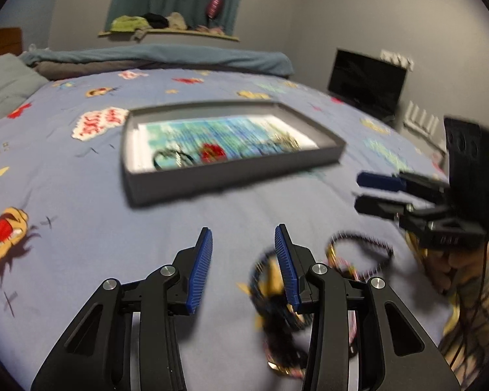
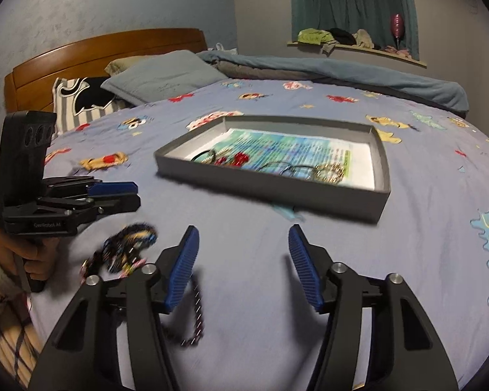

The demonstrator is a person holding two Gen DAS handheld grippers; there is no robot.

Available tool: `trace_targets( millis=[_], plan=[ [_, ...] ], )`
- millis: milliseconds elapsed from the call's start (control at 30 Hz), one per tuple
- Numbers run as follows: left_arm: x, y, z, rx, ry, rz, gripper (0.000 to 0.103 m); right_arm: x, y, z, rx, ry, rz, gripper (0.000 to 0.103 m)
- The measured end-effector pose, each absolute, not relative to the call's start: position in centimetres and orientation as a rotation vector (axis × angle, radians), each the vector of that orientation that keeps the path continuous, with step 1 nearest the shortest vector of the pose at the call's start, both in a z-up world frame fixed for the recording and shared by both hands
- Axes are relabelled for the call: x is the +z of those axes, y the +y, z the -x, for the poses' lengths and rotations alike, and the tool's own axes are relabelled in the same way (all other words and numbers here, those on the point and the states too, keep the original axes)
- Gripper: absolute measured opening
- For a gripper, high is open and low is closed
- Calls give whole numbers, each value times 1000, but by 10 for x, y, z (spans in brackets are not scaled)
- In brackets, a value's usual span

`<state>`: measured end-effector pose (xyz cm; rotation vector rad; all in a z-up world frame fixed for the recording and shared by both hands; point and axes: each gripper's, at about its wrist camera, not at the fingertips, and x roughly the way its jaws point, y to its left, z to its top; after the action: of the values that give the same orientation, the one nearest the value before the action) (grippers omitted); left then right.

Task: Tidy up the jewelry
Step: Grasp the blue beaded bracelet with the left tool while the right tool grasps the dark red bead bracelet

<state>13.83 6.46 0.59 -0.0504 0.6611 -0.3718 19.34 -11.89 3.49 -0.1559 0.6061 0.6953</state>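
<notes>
**Jewelry sorting partway done: some pieces boxed, a tangle still on the bedspread**

A shallow grey box lined with a printed sheet sits on the cartoon-print bedspread, well ahead of both tools. Inside it lie a dark bangle, a red piece and a gold-toned chain or bracelet, so part of the job appears finished. What is left, judging by the views, is a loose heap of bracelets on the cover near the person, just beside the left gripper's right finger and partly hidden behind it, plus a dark beaded strand under the right gripper's left finger. In the left wrist view a black toothed loop lies ahead and to the right of the tool, below the other gripper; blur makes it hard to say how many separate pieces the heap holds.

The left gripper is held low over the cover, pointed toward the box, its blue-padded fingers spread with nothing between them. The right gripper is likewise level and aimed at the box, its fingers wide apart and empty. The two tools sit side by side, each visible at the edge of the other's view, gripped from below by the person's hands
</notes>
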Motion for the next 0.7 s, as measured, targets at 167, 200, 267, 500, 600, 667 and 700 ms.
trace_targets(
  millis=[167, 200, 267, 500, 600, 667, 700],
  plan=[
    [-5, 55, -135, -361, 710, -15, 35, 26, -106, -177, 720, 631, 257, 45],
    [-6, 55, -135, -359, 715, -11, 32, 22, -102, -175, 716, 647, 283, 41],
    [-7, 55, -138, -360, 725, -13, 19, 16, -96, -175, 713, 670, 314, 27],
    [-1, 63, -140, -322, 693, 23, 7, 18, -102, -185, 662, 668, 275, 6],
    [4, 74, -143, -294, 671, 63, 7, 22, -111, -193, 632, 659, 229, 6],
    [7, 80, -145, -284, 661, 90, 7, 24, -116, -196, 624, 657, 203, 6],
    [8, 82, -146, -280, 655, 100, 7, 26, -119, -197, 623, 653, 193, 6]
  ],
)
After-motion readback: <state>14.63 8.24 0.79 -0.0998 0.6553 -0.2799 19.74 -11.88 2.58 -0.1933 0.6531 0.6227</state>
